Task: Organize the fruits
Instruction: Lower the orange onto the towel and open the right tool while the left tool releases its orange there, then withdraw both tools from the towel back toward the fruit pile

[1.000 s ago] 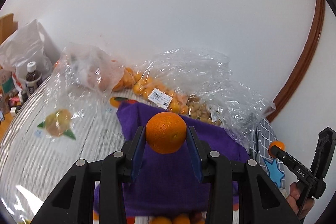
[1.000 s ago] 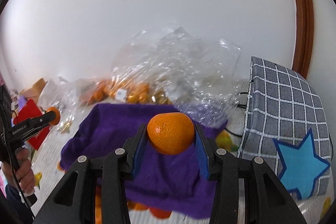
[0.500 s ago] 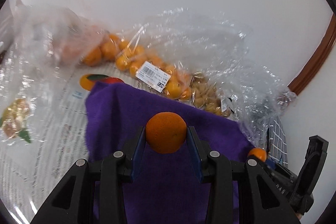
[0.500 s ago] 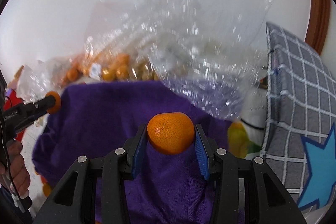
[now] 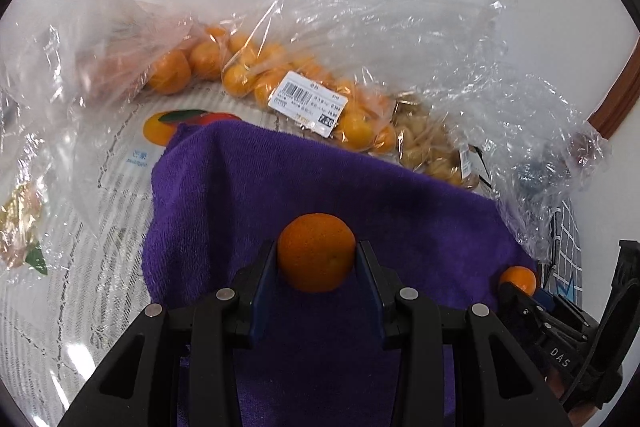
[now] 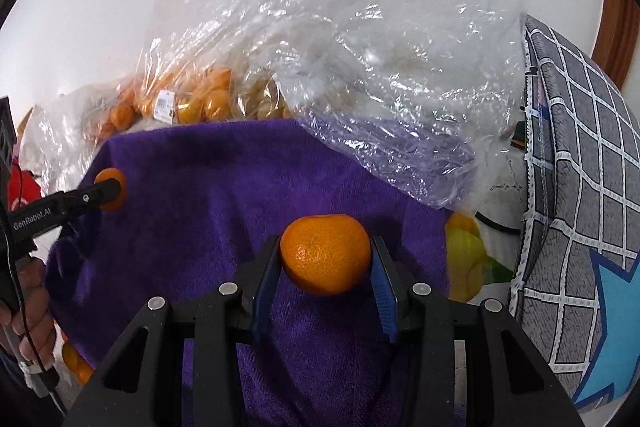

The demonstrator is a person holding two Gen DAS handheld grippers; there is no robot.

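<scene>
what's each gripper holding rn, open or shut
Left gripper: shut on an orange, over the purple towel.
Right gripper: shut on a mandarin.

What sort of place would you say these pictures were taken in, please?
Probably a home, at a table against a plain white wall. Shop-labelled plastic bags of oranges lie on a fruit-print table cover, a purple towel is spread in front, and a checked cushion stands at the right.

Purple towel (image 5: 328,187), checked cushion (image 6: 580,187), perhaps peanuts (image 5: 424,151)
</scene>
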